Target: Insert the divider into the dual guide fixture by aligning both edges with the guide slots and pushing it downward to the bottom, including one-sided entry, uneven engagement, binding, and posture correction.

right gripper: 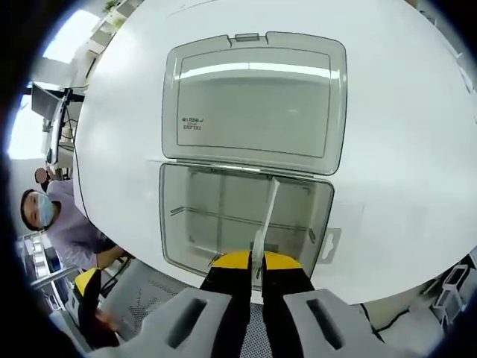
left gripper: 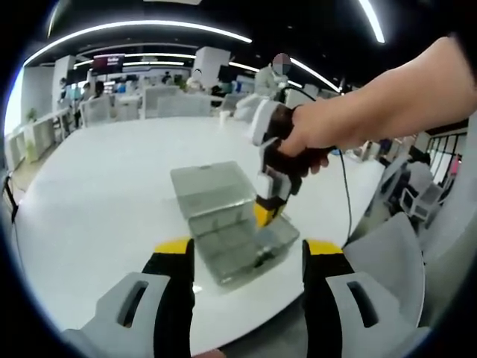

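Two yellow-tipped jaws of the right gripper (right gripper: 254, 262) clamped together on the near edge of a thin translucent divider (right gripper: 267, 216), low centre of the right gripper view, the panel standing upright inside the clear storage box (right gripper: 322, 216), its open lid (right gripper: 253, 97) lying flat above on the white table (right gripper: 402, 134). Left gripper (left gripper: 250, 257) at bottom centre of the left gripper view, fingers wide apart, nothing between them, box just beyond. Divider's seating in the guide slots hard to tell, possibly only partly down.
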`<action>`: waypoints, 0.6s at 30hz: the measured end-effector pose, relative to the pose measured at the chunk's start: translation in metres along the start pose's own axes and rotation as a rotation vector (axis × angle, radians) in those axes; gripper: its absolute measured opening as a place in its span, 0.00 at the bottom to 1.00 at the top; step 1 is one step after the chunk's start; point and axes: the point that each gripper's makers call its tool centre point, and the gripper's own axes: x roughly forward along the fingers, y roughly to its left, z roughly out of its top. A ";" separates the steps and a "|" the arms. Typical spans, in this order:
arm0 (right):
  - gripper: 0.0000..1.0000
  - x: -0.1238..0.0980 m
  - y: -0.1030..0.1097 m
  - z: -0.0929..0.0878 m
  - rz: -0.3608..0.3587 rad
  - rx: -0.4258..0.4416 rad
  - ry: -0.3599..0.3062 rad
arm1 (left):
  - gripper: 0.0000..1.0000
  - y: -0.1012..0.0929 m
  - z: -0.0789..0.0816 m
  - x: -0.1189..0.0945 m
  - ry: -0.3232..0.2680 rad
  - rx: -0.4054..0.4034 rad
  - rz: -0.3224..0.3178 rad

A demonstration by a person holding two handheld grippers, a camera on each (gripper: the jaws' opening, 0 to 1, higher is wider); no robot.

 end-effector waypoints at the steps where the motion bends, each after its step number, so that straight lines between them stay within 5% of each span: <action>1: 0.00 0.001 0.000 0.001 0.002 0.003 0.003 | 0.56 0.000 0.001 0.000 -0.002 0.000 0.001; 18: 0.00 -0.003 0.000 0.007 -0.001 -0.009 -0.005 | 0.56 0.001 0.002 0.001 -0.011 -0.009 -0.002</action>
